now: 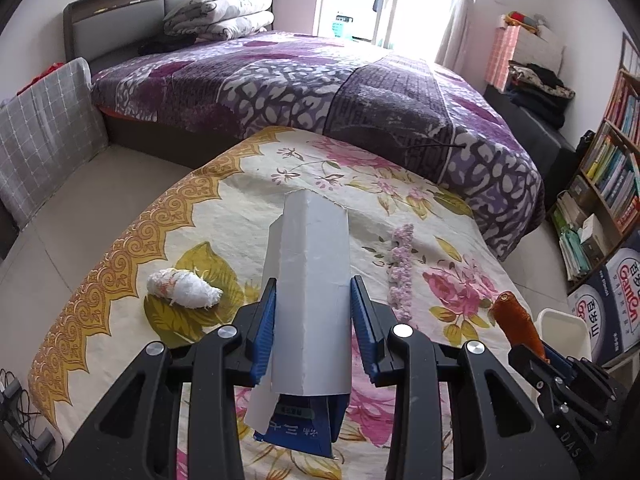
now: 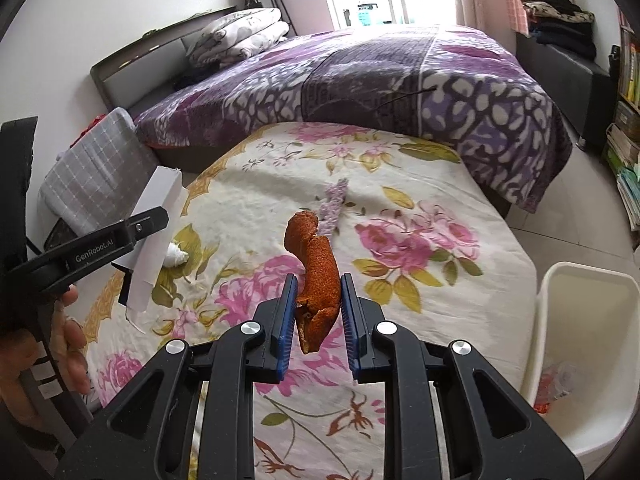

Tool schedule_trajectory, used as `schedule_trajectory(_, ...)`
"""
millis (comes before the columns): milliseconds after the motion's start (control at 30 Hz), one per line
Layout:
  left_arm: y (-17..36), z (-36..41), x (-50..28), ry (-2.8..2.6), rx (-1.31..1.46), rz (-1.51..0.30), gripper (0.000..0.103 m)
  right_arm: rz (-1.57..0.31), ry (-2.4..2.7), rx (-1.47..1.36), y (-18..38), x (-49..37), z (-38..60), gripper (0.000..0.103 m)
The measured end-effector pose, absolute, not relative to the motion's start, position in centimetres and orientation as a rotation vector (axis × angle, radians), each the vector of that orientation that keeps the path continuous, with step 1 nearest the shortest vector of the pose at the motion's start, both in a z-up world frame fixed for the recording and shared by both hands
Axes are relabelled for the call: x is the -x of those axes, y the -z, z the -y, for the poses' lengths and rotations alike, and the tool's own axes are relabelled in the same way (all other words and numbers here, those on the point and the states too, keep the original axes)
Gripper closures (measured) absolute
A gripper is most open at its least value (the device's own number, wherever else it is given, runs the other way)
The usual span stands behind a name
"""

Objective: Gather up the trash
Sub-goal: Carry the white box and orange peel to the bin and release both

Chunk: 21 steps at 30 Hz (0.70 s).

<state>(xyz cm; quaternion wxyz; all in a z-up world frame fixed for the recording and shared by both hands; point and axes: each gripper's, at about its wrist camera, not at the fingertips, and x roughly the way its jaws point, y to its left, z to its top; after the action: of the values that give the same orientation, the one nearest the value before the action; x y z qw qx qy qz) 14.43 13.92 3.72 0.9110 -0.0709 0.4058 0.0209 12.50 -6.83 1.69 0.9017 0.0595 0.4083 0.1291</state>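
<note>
With the left gripper (image 1: 313, 312) clamping a carton (image 1: 308, 300) and the right gripper (image 2: 318, 308) pinching peel (image 2: 316, 272), either risked slipping short of the bin (image 2: 576, 292) beside the right jaws

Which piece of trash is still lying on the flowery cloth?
The white crumpled tissue wad. The torn carton and orange peel are each held in a tool.

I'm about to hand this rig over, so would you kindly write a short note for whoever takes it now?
Left gripper: shut on the torn paper box, held above the floral cloth.
Right gripper: shut on the orange peel, also lifted.
White bin: on the floor to the right, some trash already inside.
Left on the cloth: the white wad and the lilac knitted strip.
Next, probably: drop both held items in the bin, then fetch those two.
</note>
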Motion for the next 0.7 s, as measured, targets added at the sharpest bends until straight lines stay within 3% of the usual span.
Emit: schedule_trajectory(700, -4.3, -8.9, -14.4, 0.022, 0.098, -0.829, 0.067, -0.806, -0.187, -0.159, -3.0, -11.1, 11.6, 0.082)
